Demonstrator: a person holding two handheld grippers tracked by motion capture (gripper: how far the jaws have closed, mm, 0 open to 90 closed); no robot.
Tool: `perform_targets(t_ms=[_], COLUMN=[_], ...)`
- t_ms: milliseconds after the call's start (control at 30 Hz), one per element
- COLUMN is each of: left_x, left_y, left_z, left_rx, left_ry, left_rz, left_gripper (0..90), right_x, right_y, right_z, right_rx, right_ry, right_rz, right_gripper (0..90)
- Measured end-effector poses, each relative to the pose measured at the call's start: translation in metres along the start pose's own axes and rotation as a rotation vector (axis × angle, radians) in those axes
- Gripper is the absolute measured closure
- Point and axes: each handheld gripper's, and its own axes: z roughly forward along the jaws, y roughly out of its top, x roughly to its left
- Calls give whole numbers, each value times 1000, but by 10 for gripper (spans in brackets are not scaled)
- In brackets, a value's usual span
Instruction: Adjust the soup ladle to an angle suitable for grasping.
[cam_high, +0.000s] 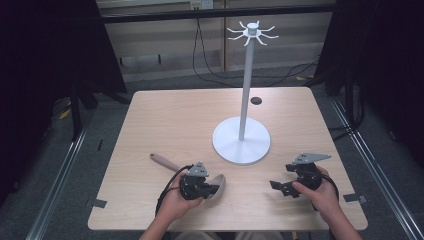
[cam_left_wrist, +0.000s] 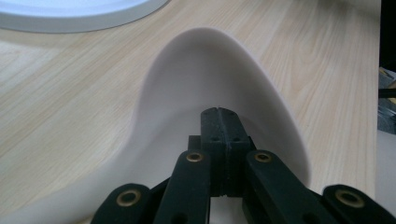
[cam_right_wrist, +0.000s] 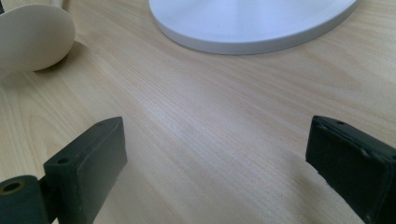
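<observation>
Left gripper (cam_left_wrist: 219, 140) is pinched shut on the spoon (cam_left_wrist: 205, 93) bowl's thin rim, right gripper (cam_right_wrist: 215, 154) gaping empty, so I reckon the spoon slips or swings when lifted toward the stand (cam_high: 242, 135).

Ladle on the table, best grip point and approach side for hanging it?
Take the ladle at its wooden handle, coming from above with the jaws across it. The handle is straight, slim and lies flat on the table, free on both sides. The bowl is wide and curved; the left tool is shut at its rim.

Wooden-handled pale ladle (cam_high: 216, 183) flat on table (cam_high: 165, 115)
</observation>
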Motion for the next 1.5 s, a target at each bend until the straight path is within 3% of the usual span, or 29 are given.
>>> perform_targets(t_ms=[333, 800, 1100, 1333, 1500], left_x=[-4, -10, -12, -11, -4], left_y=[9, 27, 30, 30, 27], left_z=[16, 41, 45, 43, 32], left_rx=[-33, -49, -45, -29, -39], left_ry=[-21, -36, -38, -10, 11], left_rz=[-3, 1, 26, 44, 5], left_gripper=[900, 900, 898, 853, 784], right_x=[1, -4, 0, 4, 9], right_y=[-2, -15, -15, -12, -3], right_z=[-1, -21, -21, -17, -12], right_rx=[-8, -39, -27, -14, -7], right_ry=[-3, -52, -54, -49, -34], right_rz=[8, 55, 31, 5, -22], right_gripper=[50, 50, 49, 49, 49])
